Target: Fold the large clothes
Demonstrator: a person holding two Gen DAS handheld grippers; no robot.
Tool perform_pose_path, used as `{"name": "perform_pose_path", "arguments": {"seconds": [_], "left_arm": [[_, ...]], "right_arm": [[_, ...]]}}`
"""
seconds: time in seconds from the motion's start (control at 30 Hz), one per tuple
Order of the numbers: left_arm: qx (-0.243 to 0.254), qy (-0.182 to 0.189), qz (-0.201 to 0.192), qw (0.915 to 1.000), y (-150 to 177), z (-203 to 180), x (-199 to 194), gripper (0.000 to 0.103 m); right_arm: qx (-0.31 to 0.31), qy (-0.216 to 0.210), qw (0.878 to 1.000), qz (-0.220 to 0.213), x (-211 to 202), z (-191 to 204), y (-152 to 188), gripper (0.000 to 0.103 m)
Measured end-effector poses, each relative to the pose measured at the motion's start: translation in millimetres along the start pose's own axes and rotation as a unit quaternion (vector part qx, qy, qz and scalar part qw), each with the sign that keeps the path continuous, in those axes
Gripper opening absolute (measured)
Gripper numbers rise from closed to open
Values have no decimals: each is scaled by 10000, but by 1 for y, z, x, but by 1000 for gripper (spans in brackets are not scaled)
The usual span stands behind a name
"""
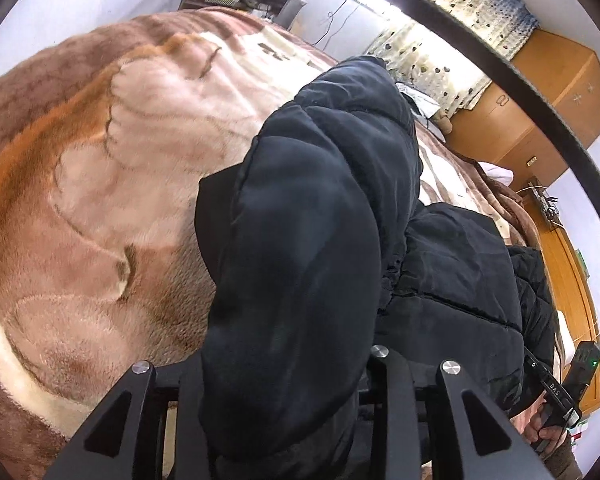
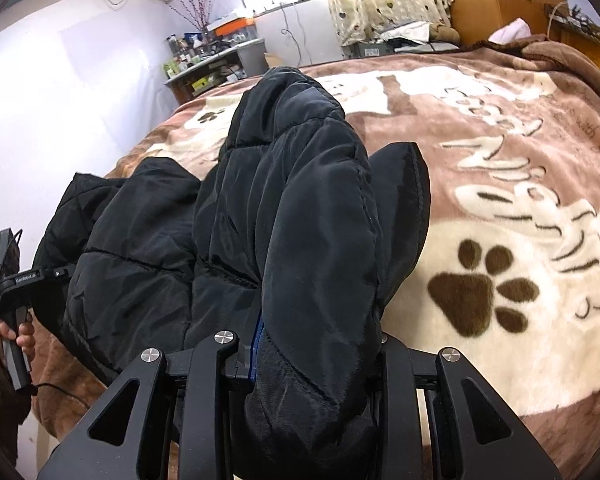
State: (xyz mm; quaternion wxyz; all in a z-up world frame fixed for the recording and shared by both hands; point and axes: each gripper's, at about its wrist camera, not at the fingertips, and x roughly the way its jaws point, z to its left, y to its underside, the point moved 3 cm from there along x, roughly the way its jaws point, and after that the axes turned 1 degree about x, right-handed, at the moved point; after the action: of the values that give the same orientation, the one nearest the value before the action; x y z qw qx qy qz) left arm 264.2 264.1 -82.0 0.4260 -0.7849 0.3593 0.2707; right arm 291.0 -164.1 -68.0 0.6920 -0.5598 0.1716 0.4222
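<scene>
Left wrist view: left gripper (image 1: 288, 384) clamps black puffer jacket (image 1: 312, 208) edge, right gripper (image 2: 316, 364) clamps opposite edge; jacket over paw-print blanket (image 2: 500, 240), lifted at both ends, likely to fold evenly

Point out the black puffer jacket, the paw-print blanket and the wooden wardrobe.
black puffer jacket (image 2: 300, 208): right wrist view, on a quilted panel.
paw-print blanket (image 2: 476, 296): right wrist view, on the brown paw print.
wooden wardrobe (image 1: 540, 92): left wrist view, on a door front.

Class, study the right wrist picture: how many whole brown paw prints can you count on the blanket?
2. A large paw print lies right of the black jacket; a small paw print lies at the blanket's far left edge. The jacket may hide others.
</scene>
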Motion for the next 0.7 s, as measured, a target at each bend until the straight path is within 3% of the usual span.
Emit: {"name": "perform_pose_path", "arguments": {"seconds": [0.13,0.33,0.4,0.57,0.7], "left_arm": [[305,-241,36,9992,6,-3,2,39],[121,-235,131,9996,7,7,9,46],[90,-293,173,9994,7,11,11,56],[-248,-157,219,9993,4,26,16,65],[-289,-382,221,9986,3,31,14,80]], "right_arm": [[0,76,10000,38,3,0,7,31],[113,126,9998,115,9,-4,11,34],[137,140,9997,148,11,-5,12,37],[335,120,9991,235,15,-13,16,45],[389,190,9987,250,14,-14,15,50]]}}
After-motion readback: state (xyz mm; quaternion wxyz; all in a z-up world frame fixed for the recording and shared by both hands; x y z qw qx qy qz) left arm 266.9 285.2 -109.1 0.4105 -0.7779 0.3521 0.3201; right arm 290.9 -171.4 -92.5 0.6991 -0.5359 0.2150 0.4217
